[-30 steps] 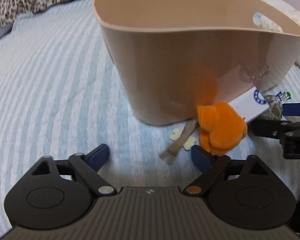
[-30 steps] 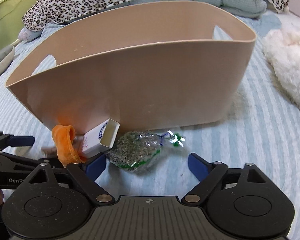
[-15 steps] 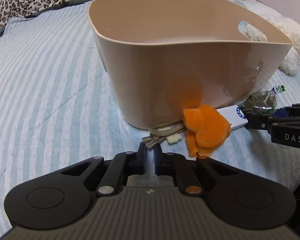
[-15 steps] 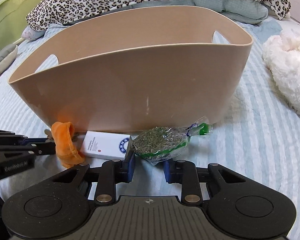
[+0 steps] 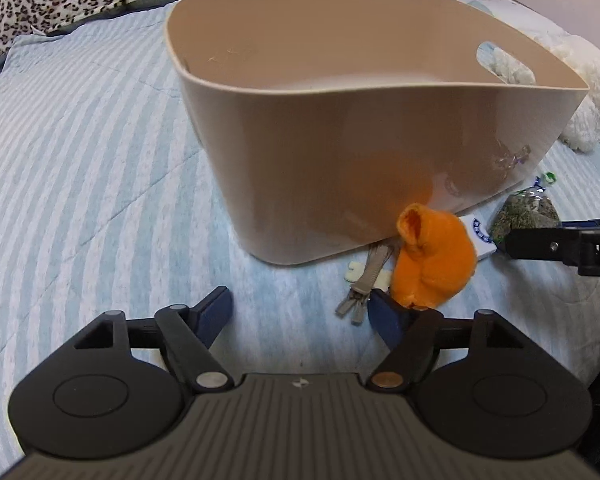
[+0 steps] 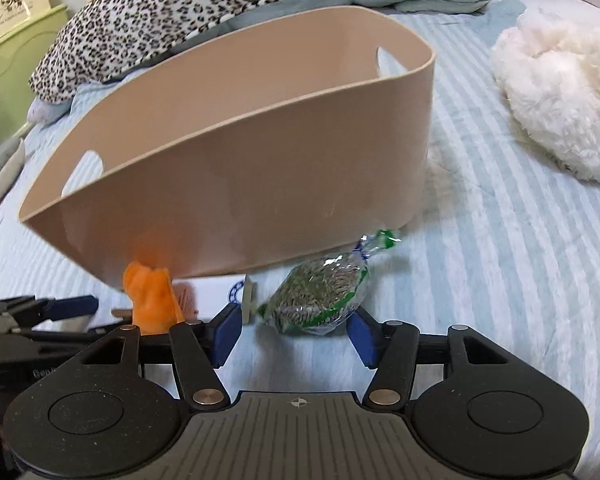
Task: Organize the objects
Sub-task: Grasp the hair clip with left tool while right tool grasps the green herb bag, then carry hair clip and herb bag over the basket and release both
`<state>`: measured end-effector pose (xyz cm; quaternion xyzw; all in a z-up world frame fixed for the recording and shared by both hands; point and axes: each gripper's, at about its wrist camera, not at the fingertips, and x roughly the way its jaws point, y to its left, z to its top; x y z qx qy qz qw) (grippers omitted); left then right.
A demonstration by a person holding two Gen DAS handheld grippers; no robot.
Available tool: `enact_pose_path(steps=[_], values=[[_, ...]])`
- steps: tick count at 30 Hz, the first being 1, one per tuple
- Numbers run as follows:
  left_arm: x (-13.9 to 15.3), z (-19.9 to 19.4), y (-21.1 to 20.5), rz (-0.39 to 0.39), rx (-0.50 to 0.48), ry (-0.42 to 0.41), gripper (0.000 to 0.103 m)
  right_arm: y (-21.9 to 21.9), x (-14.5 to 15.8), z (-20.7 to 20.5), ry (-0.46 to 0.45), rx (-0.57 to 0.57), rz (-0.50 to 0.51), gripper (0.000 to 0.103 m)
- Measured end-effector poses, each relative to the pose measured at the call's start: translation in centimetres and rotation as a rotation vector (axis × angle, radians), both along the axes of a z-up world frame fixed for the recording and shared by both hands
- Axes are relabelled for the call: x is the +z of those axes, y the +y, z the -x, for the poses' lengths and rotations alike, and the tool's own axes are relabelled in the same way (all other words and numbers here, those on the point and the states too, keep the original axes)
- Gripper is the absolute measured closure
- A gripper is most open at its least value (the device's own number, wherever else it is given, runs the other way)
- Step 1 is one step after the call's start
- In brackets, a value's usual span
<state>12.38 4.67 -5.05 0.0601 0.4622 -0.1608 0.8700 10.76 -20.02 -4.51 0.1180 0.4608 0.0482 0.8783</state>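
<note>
Right wrist view: right gripper (image 6: 292,334) angled down at the bed, jaws just reopened, straddling the clear bag of dried herbs (image 6: 318,296) beside the beige tub (image 6: 260,184); box print unreadable. Left gripper (image 5: 300,314) also just reopened, empty, its right finger near the orange cloth (image 5: 434,264).

Left gripper (image 5: 300,304): jaws just reopened, nothing between them.
Right gripper (image 6: 296,330): jaws just reopened around the herb bag (image 6: 320,296).

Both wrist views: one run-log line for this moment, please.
left gripper: open, jaws just opening, empty | right gripper: open, jaws just opening, astride herb bag | tan basket: nothing visible inside
</note>
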Motion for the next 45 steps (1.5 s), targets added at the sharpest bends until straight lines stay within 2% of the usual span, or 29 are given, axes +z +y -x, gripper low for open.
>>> enact_pose_path(steps=[7, 9, 12, 13, 14, 16, 23, 30, 45], values=[[0.2, -0.5, -0.7, 0.045, -0.026, 0.017, 0.026, -0.8, -0.4, -0.6, 0.007, -0.074, -0.013, 0.040], [0.3, -0.4, -1.0, 0.055, -0.036, 0.014, 0.031, -1.3, -0.3, -0.2, 0.003, -0.081, -0.017, 0.046], [0.2, -0.1, -1.5, 0.052, -0.072, 0.009, 0.058, -1.5, -0.4, -0.2, 0.002, -0.068, -0.009, 0.063], [0.3, 0.1, -1.7, 0.058, -0.092, 0.008, 0.071, -1.5, -0.5, -0.2, -0.001, -0.063, -0.004, 0.064], [0.3, 0.2, -1.9, 0.062, -0.112, 0.007, 0.079, -1.4, -0.4, -0.2, -0.006, -0.059, 0.001, 0.066], [0.3, 0.5, -2.2, 0.053, -0.137, 0.000, 0.089, -1.2, -0.2, 0.0, -0.020, -0.046, 0.013, 0.068], [0.5, 1.0, -1.6, 0.090, -0.126, 0.012, 0.088, -0.9, 0.7, 0.7, -0.041, -0.032, 0.035, 0.069], [1.7, 2.6, -0.7, 0.089, -0.119, -0.010, 0.088, -1.1, 2.5, 2.4, -0.083, -0.031, 0.041, 0.069], [7.5, 5.9, 1.3, 0.127, -0.077, -0.148, 0.088, -0.3, 9.0, 5.4, -0.252, 0.027, 0.032, 0.069]])
